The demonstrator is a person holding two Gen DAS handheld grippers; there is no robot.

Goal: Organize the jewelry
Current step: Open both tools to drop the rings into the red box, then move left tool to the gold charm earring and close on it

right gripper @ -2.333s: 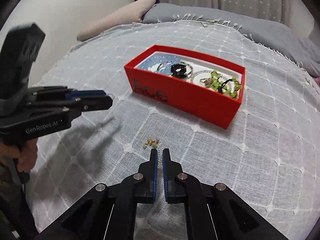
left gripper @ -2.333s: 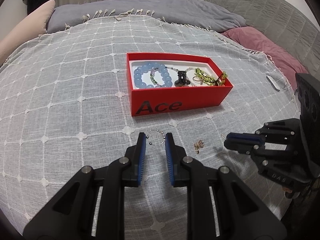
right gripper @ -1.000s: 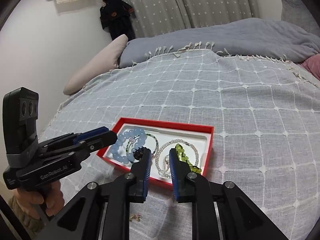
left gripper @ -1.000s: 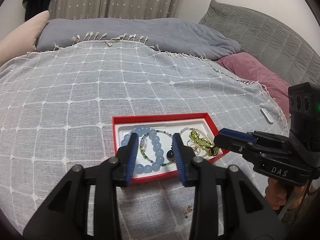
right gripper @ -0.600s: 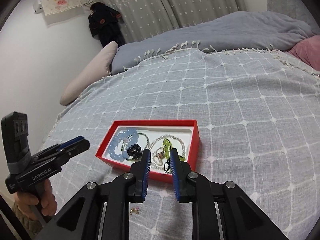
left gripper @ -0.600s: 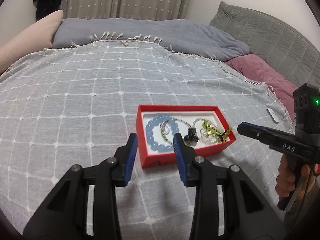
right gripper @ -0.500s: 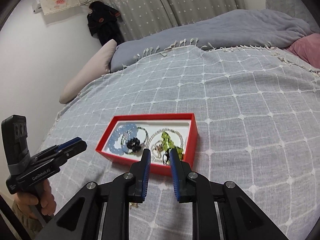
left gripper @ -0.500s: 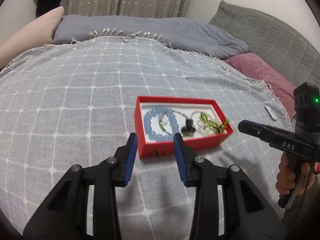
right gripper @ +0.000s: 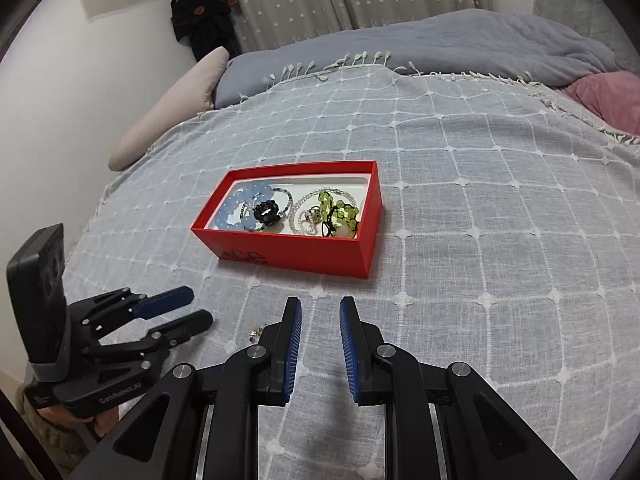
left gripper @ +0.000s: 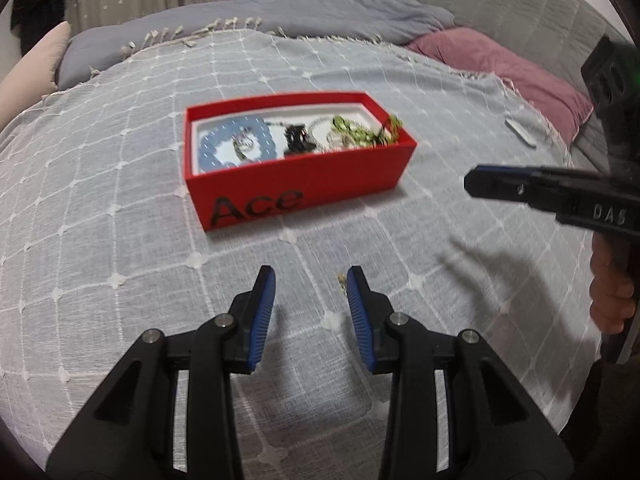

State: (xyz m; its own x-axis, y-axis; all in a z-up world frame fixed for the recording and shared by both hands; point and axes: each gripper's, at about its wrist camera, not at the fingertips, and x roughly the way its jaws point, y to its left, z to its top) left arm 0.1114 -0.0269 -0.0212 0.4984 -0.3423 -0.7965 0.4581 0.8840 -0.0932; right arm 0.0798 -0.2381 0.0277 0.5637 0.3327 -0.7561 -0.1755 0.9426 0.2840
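A red box [left gripper: 304,188] marked "Ace" sits on the grey checked bedspread; it also shows in the right wrist view [right gripper: 296,252]. It holds a blue bead bracelet [right gripper: 240,208], a black piece [right gripper: 266,212], a pearl chain and green beads [right gripper: 340,210]. A small gold trinket [right gripper: 256,332] lies loose on the spread in front of the box, peeking beside my left finger [left gripper: 341,280]. My left gripper [left gripper: 310,280] is open and empty, low over the spread next to the trinket. My right gripper [right gripper: 319,308] is open and empty in front of the box.
A grey duvet [right gripper: 460,44] and a pink pillow [left gripper: 500,64] lie behind the spread. A beige pillow [right gripper: 176,100] sits at the left. A small white object [left gripper: 520,130] lies near the right edge of the bed.
Both grippers have dropped from above the box toward the spread in front of it. The left gripper now sits beside the loose trinket, jaws wider.
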